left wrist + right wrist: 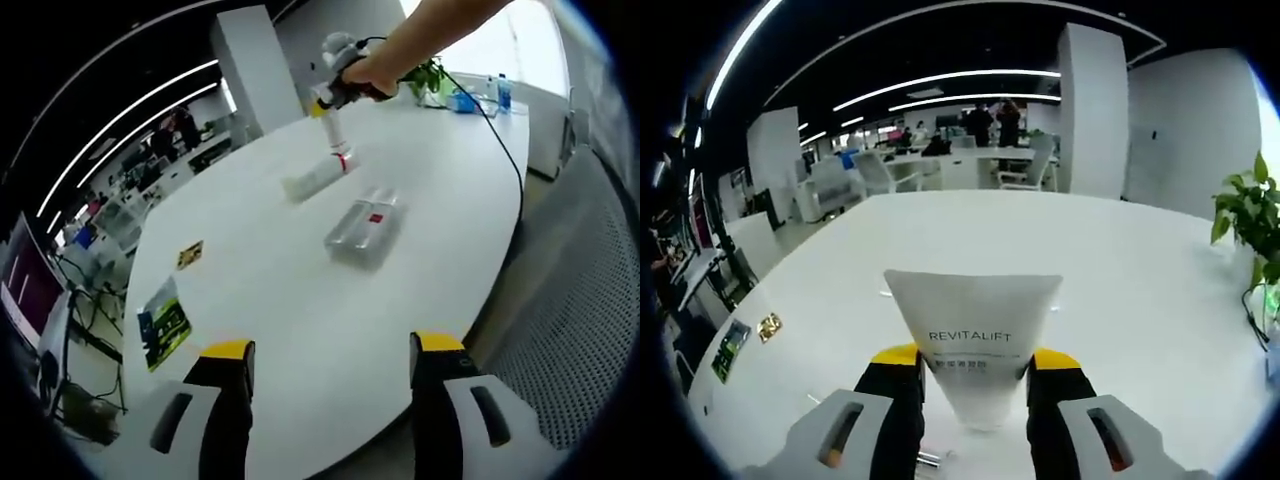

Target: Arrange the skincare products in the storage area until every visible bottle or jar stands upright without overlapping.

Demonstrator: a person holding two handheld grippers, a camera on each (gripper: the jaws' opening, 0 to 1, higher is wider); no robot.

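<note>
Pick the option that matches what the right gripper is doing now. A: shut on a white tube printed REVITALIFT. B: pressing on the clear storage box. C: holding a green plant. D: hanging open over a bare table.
A: in the right gripper view the right gripper has its jaws closed against both sides of the white REVITALIFT tube, held above the white table.

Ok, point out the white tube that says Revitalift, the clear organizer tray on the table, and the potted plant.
White tube [975, 345]: right gripper view, on its printed front.
Clear tray [362, 228]: left gripper view, on its near wall.
Potted plant [1243, 215]: right gripper view, on its leaves.
</note>
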